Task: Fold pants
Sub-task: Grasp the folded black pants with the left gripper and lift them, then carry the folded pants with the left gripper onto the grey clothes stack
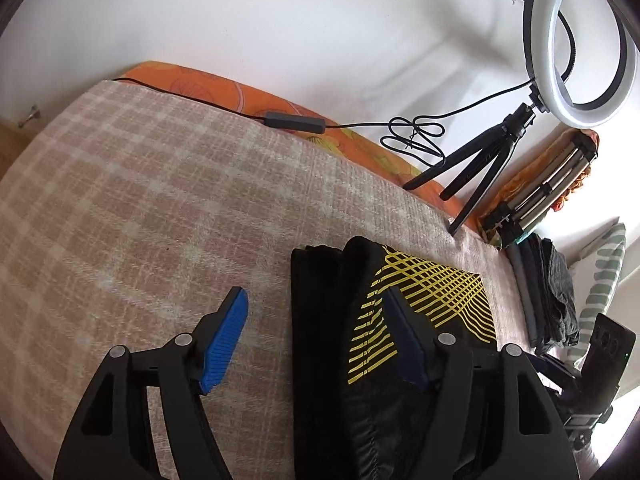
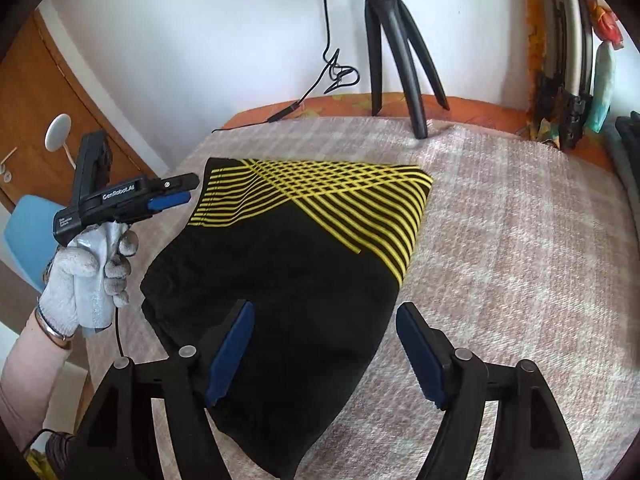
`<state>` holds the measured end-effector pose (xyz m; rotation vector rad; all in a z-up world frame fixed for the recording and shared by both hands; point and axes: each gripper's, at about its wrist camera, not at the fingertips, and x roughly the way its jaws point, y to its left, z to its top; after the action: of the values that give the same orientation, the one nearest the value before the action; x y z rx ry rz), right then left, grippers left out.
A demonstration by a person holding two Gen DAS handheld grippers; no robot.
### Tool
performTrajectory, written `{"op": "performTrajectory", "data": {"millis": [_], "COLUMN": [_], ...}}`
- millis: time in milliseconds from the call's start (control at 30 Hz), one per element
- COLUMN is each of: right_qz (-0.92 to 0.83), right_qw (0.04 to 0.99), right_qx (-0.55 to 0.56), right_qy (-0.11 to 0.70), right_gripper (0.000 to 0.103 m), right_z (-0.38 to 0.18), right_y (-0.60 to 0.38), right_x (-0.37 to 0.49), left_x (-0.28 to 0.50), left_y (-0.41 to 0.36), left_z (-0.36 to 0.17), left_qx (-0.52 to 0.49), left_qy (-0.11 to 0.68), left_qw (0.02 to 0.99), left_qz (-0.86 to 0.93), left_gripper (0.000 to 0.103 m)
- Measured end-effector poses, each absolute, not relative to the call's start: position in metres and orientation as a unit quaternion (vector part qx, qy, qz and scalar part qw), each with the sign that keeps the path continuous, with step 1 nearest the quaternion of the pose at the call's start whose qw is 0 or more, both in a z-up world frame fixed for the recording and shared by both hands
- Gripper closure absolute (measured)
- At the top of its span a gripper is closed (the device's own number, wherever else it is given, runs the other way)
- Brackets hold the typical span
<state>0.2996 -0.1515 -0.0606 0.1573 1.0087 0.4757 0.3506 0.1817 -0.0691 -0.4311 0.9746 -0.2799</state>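
Observation:
Black pants [image 2: 288,264] with a yellow grid print lie folded on the checked blanket, seen whole in the right wrist view. In the left wrist view the pants [image 1: 344,320] show as a stacked edge with the yellow print on top. My left gripper [image 1: 316,316] is open, straddling the pants' left edge with one blue pad over the blanket and the other over the print, neither pressing. The right wrist view shows the left gripper [image 2: 176,196] held by a gloved hand beside the pants. My right gripper [image 2: 326,340] is open above the pants' near right edge, holding nothing.
A beige checked blanket [image 1: 140,200] covers the bed. A ring light [image 1: 580,40] on a small black tripod [image 2: 392,48] stands at the far edge, its cable [image 1: 280,120] trailing along. A pile of folded clothes [image 1: 552,288] lies at the right. A wooden door [image 2: 36,120] is left.

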Motion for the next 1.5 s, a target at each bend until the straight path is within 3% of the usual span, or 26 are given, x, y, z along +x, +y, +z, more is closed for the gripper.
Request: {"op": "performTrajectory", "data": {"millis": [267, 567, 667, 700, 800, 933, 1000, 1033, 1167, 1500], "right_qz": [0.22, 0.243, 0.259, 0.265, 0.281, 0.292, 0.291, 0.291, 0.283, 0.283], "right_qw": [0.818, 0.796, 0.793, 0.792, 0.786, 0.778, 0.776, 0.773, 0.785, 0.824], "right_qx": [0.162, 0.221, 0.225, 0.227, 0.241, 0.262, 0.265, 0.267, 0.242, 0.212], "right_qy": [0.506, 0.509, 0.503, 0.501, 0.496, 0.49, 0.492, 0.496, 0.494, 0.443], "right_gripper": [0.022, 0.024, 0.024, 0.024, 0.032, 0.039, 0.054, 0.069, 0.092, 0.096], "right_z": [-0.077, -0.096, -0.097, -0.098, -0.101, -0.106, -0.107, -0.109, -0.106, -0.058], "right_y": [-0.18, -0.189, -0.188, -0.187, -0.18, -0.173, -0.171, -0.168, -0.156, -0.151], "right_x": [0.357, 0.396, 0.401, 0.403, 0.406, 0.408, 0.407, 0.408, 0.403, 0.382], "left_x": [0.37, 0.392, 0.394, 0.394, 0.395, 0.394, 0.394, 0.393, 0.388, 0.359], "left_y": [0.158, 0.154, 0.157, 0.157, 0.154, 0.148, 0.149, 0.15, 0.149, 0.147], "left_z": [-0.075, -0.092, -0.092, -0.093, -0.093, -0.098, -0.099, -0.099, -0.096, -0.05], "left_qx": [-0.17, -0.167, -0.174, -0.174, -0.163, -0.16, -0.169, -0.174, -0.173, -0.163], "left_qy": [0.489, 0.498, 0.494, 0.492, 0.488, 0.479, 0.475, 0.473, 0.461, 0.401], "left_qw": [0.845, 0.839, 0.838, 0.839, 0.842, 0.845, 0.846, 0.846, 0.852, 0.88], "left_qz": [-0.135, -0.14, -0.154, -0.155, -0.162, -0.174, -0.173, -0.174, -0.181, -0.194], "left_gripper": [0.032, 0.032, 0.034, 0.04, 0.06, 0.079, 0.084, 0.084, 0.087, 0.089]}}
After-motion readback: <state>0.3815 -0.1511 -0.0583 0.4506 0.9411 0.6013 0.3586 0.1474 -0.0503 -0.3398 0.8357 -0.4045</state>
